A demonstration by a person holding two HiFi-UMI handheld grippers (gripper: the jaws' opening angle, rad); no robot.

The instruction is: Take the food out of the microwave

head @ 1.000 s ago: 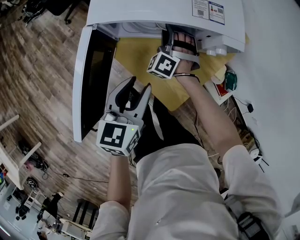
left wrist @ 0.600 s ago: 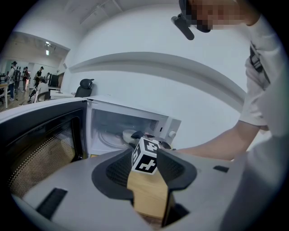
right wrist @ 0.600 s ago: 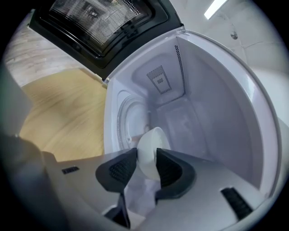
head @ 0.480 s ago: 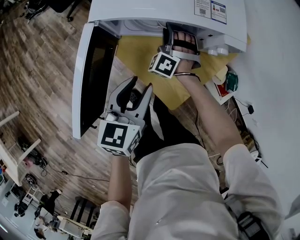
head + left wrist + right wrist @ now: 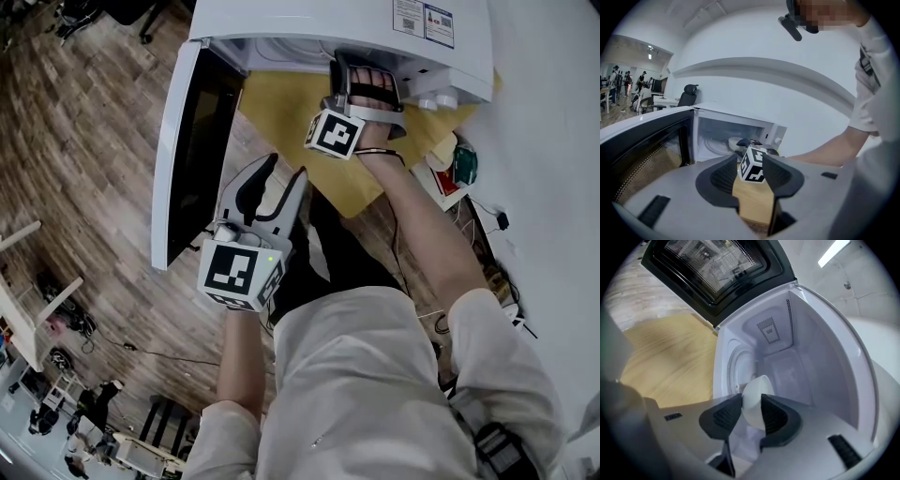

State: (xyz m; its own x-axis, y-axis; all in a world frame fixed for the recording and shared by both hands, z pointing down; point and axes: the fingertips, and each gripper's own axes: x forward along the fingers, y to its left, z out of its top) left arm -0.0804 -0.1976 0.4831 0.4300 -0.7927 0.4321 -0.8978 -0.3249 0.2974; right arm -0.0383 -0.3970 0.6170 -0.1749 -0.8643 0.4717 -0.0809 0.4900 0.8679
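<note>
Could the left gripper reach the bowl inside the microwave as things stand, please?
Probably not cleanly: the door is open, but the right gripper sits in its way, clamped on the bowl.

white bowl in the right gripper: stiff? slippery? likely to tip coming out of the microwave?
Probably rigid: the white bowl looks undeformed between the jaws of the right gripper. Its smooth curved wall looks slippery, so it may pivot in the pinch. Contents aren't visible, so weight is a guess; keep it level.
</note>
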